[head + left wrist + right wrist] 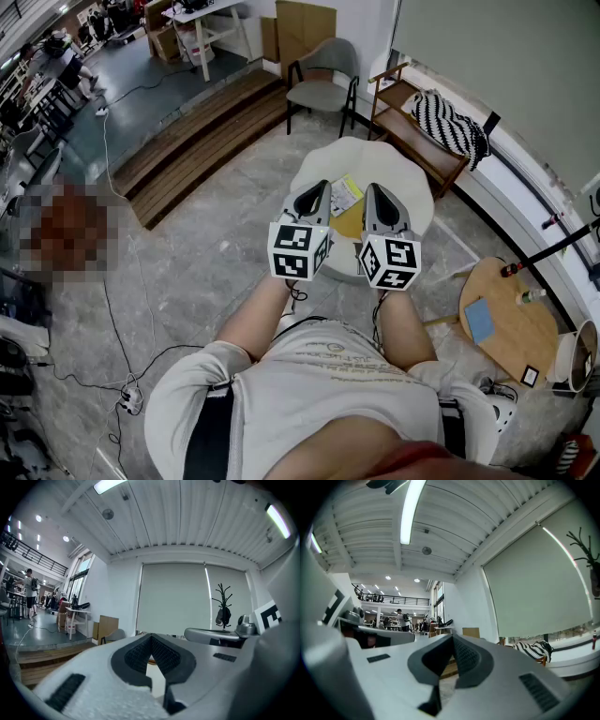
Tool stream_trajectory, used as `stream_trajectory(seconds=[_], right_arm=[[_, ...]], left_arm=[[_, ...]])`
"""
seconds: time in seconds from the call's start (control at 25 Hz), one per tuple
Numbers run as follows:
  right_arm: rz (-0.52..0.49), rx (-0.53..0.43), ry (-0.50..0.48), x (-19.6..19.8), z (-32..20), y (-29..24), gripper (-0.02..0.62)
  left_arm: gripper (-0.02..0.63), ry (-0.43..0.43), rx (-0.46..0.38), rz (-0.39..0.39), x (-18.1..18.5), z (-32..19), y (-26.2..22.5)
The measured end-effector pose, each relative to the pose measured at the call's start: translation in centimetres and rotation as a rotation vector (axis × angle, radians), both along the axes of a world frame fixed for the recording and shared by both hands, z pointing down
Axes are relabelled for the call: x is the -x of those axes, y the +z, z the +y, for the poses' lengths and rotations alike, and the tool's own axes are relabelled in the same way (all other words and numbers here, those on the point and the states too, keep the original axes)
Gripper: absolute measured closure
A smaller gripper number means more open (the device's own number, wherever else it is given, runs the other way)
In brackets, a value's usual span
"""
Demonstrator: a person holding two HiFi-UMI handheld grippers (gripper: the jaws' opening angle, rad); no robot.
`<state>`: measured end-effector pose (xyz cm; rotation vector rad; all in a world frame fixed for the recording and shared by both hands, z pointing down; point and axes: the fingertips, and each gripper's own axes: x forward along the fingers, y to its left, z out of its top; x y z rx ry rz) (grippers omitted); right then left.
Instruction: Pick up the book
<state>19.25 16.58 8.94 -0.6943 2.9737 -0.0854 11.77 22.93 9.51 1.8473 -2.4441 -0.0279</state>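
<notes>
Though plain overhead, book (349,223) (head view)

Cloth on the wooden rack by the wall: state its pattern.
The cloth has black-and-white stripes; the head view shows it best.

A round white table (384,161) carries a yellow book (349,223) and a printed leaflet (345,192) side by side.

A chair (323,82) stands beside wooden steps (197,141); a striped cloth (452,127) lies on a shelf (397,96)
</notes>
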Motion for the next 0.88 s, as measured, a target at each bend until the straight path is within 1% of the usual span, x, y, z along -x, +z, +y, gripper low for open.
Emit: stream_trajectory(seconds=[0.24, 0.56, 0.88], right_arm=[[0.007, 0.002, -0.009, 0.1, 0.8, 0.3, 0.571], [-0.022, 0.023, -0.015, 0.4, 2.1, -0.1, 0.569], [-0.013, 0.028, -0.026, 1.0, 4.6, 0.4, 0.569]], left_arm=[[0.588, 0.002, 0.005, 0.003, -0.2, 0.7, 0.3], [0.588, -0.007, 0.005, 0.007, 0.3, 2.3, 0.2], [0.588, -0.008, 0.008, 0.012, 0.6, 4.7, 0.7]])
